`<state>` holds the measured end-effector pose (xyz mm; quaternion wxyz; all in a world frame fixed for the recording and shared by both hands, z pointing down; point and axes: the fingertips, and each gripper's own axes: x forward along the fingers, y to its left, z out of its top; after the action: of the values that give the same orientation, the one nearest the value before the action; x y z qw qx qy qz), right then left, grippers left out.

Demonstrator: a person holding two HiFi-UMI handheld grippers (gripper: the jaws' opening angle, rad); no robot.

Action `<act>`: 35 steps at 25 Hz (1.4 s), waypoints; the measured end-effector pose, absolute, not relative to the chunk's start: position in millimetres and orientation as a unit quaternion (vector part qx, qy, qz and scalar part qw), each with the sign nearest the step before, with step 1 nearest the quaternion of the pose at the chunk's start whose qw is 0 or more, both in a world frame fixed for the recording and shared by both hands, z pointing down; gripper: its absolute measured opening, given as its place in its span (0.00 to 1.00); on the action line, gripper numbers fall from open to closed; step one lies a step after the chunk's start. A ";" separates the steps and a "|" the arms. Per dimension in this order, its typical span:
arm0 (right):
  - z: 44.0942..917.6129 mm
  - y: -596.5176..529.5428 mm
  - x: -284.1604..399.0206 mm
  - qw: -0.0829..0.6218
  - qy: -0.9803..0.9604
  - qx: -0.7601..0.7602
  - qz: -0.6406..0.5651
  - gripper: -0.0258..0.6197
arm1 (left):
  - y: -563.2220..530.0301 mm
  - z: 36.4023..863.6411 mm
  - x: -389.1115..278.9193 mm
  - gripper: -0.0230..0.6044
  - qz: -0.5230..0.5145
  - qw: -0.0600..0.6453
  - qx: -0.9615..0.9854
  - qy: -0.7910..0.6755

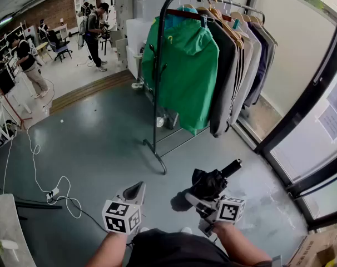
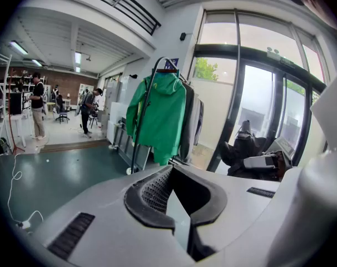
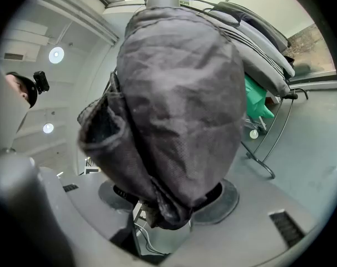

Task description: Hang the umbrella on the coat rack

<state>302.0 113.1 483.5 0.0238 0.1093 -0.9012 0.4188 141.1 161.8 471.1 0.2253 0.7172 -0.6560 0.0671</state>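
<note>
right claw [image 1: 197,198] is clenched on the folded umbrella [image 1: 211,182], held short of coat rack [image 1: 157,93], below its rail [image 1: 224,1]. left claw [image 1: 136,192] is shut, empty. risk: loose fabric is gripped, so umbrella cd be dropped en route to crowded rail.

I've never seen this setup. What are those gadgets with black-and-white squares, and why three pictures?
No robot here: a person holds a gripper in each hand; the patterned cubes are part of them. The head view looks down from the person's head; the other two come from cameras on each gripper. The right gripper clamps a folded black umbrella. The left gripper is shut and empty. Ahead stands a coat rack with a green jacket; a white power strip lies on the floor.
</note>
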 end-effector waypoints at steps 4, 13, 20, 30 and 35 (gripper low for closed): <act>482.1 112.1 301.5 0.023 -0.902 0.107 0.417 0.41 | 160.5 469.1 142.7 0.06 0.067 0.222 0.720 -0.655; 478.1 118.8 298.3 0.022 -0.909 0.097 0.405 0.41 | 165.0 466.8 143.2 0.06 0.064 0.220 0.722 -0.653; 468.7 130.5 291.5 0.025 -0.924 0.074 0.375 0.41 | 170.9 474.3 140.4 0.06 0.066 0.230 0.722 -0.649; 475.2 142.1 264.0 0.038 -0.919 0.069 0.386 0.41 | 187.4 472.2 111.3 0.06 0.060 0.227 0.723 -0.650; 473.6 152.8 241.3 0.037 -0.921 0.070 0.382 0.41 | 198.5 470.8 89.6 0.06 0.059 0.223 0.724 -0.650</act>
<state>241.3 152.8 473.6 0.0373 0.0701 -0.9207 0.3820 89.6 198.5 470.8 0.2234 0.7238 -0.6501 0.0590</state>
